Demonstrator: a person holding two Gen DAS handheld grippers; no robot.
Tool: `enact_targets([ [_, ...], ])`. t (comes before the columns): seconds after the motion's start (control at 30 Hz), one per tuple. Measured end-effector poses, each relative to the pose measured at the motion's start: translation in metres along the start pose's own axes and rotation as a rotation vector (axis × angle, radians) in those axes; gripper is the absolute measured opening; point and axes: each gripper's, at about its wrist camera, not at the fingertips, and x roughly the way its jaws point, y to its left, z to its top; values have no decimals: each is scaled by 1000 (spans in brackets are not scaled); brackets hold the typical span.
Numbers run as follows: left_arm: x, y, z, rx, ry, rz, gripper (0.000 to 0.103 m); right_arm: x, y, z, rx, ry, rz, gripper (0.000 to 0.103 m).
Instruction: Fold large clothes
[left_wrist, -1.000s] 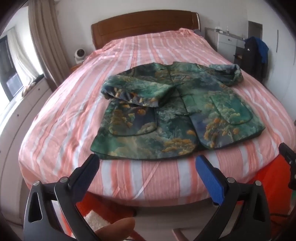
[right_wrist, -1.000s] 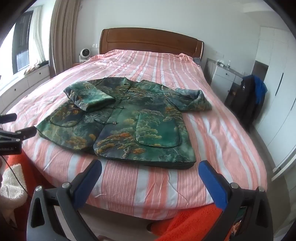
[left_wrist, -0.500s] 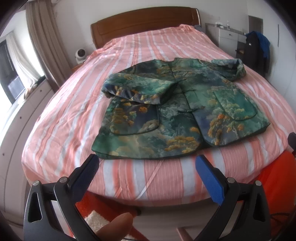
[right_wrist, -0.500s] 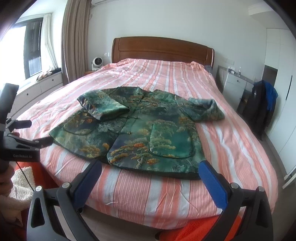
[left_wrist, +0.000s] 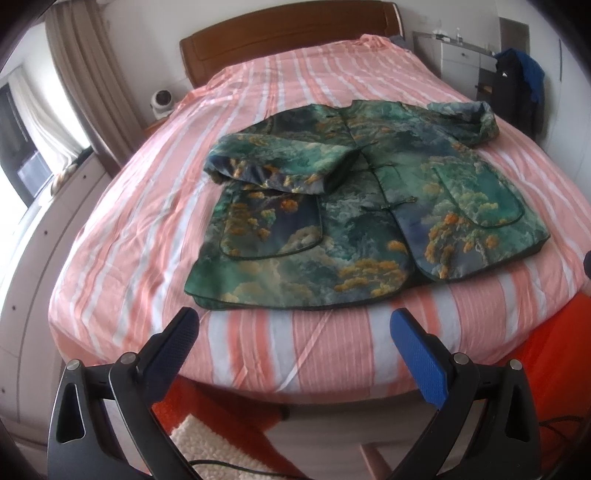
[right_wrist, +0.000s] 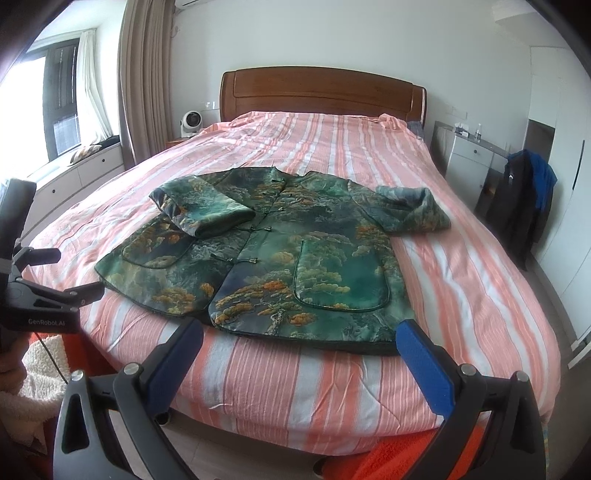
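Note:
A green patterned jacket lies front-up on the pink striped bed; it also shows in the right wrist view. Its left sleeve is folded across the chest, and the other sleeve sticks out to the right. My left gripper is open and empty, held off the foot of the bed just short of the hem. My right gripper is open and empty, near the hem's right part. The left gripper's body shows at the left of the right wrist view.
A wooden headboard stands at the far end. A white dresser and a chair with dark clothes stand right of the bed. A window bench, curtains and a small fan are on the left. An orange rug lies below.
Both grippers have risen and tilted, so the jacket sits lower and nearer in both views. The jacket has not moved. Both stay open.

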Motion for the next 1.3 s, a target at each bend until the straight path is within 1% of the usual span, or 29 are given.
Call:
enact_targets([
  [0.17, 2, 1, 1, -3, 5, -6, 103, -5, -2, 6, 15, -34, -18, 103],
  [0.3, 2, 2, 0, -7, 7, -33, 103, -5, -2, 8, 28, -41, -19, 103],
  [0.4, 1, 0, -2, 19, 0, -66, 103, -2, 0, 8, 36, -23, -11, 103],
  [0.5, 1, -6, -2, 42, 4, -123, 103, -1, 5, 5, 25, -9, -2, 103],
  [0.6, 1, -12, -2, 57, 4, -151, 103, -1, 7, 0, 18, -2, 3, 103],
  [0.7, -1, -17, -2, 65, 2, -200, 103, 0, 6, -4, 14, 4, 3, 103],
  [0.77, -3, -17, -1, 66, -2, -224, 103, 0, 5, -6, 12, 6, 3, 103],
  [0.87, -7, -18, 0, 61, -21, -242, 103, -1, 3, -8, 18, 1, 0, 103],
  [1.03, -12, -12, 3, 13, -37, -297, 103, -4, 1, -8, 28, -16, -6, 103],
  [1.17, -11, -11, 3, 11, -34, -314, 103, -5, 1, -7, 29, -18, -7, 103],
  [1.3, -12, -10, 2, 7, -37, -302, 103, -6, 1, -8, 29, -18, -6, 103],
])
